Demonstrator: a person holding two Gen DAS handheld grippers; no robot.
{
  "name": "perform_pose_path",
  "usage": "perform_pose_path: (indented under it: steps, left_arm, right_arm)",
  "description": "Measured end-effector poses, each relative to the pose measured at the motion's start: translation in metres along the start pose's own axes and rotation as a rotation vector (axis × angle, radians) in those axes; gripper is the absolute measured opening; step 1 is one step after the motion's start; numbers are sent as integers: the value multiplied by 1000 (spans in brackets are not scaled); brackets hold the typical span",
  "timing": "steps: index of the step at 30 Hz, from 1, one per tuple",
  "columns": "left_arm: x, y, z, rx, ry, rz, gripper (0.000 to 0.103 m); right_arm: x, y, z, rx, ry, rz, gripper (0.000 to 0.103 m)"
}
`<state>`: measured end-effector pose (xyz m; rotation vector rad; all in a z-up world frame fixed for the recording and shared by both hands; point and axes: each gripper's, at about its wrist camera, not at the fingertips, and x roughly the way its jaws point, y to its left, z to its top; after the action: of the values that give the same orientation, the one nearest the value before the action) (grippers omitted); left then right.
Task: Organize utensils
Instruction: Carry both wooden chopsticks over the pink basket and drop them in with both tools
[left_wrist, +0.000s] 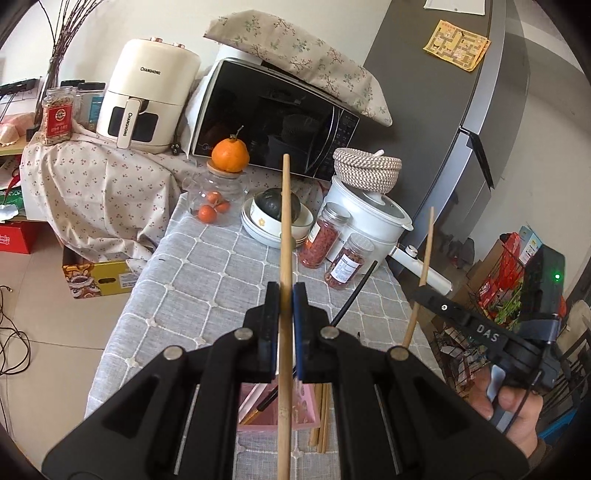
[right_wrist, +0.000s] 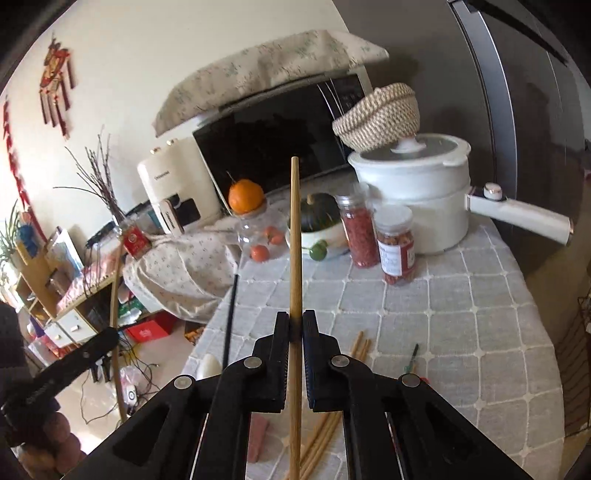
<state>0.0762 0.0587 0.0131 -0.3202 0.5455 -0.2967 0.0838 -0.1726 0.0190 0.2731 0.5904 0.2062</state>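
My left gripper (left_wrist: 286, 295) is shut on a wooden chopstick (left_wrist: 285, 221) that points away over the table. My right gripper (right_wrist: 295, 325) is shut on a second wooden chopstick (right_wrist: 294, 236), held upright; it also shows in the left wrist view (left_wrist: 424, 266), off to the right. Below the left gripper lies a pink tray (left_wrist: 258, 410) with a dark-tipped utensil in it, and several wooden chopsticks (left_wrist: 322, 417) lie beside it. More chopsticks (right_wrist: 360, 349) lie on the cloth under the right gripper. A black chopstick (left_wrist: 356, 291) stands slanted between the grippers.
The grey checked tablecloth (left_wrist: 207, 280) covers the table. At its far end stand a glass jar with oranges (left_wrist: 216, 199), stacked bowls with a squash (left_wrist: 273, 221), two spice jars (left_wrist: 332, 251), a white pot (right_wrist: 417, 199) and a microwave (left_wrist: 273, 122). A small green-tipped utensil (right_wrist: 412, 358) lies at right.
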Motion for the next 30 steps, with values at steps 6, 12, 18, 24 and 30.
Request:
perform_pose_path:
  steps: [6, 12, 18, 24, 30]
  left_arm:
    - [12, 8, 6, -4, -110, 66, 8]
    - [23, 15, 3, -7, -184, 96, 8]
    - [29, 13, -4, 6, -221, 121, 8]
    - [36, 5, -19, 94, -219, 174, 8]
    - [40, 2, -27, 135, -172, 187, 8]
  right_arm:
    - [-16, 23, 3, -59, -94, 75, 7]
    - [-21, 40, 0, -85, -123, 107, 7]
    - [-21, 48, -5, -105, -141, 116, 7]
    - [-21, 57, -8, -139, -159, 118, 7]
    - [-22, 65, -12, -165, -174, 116, 7]
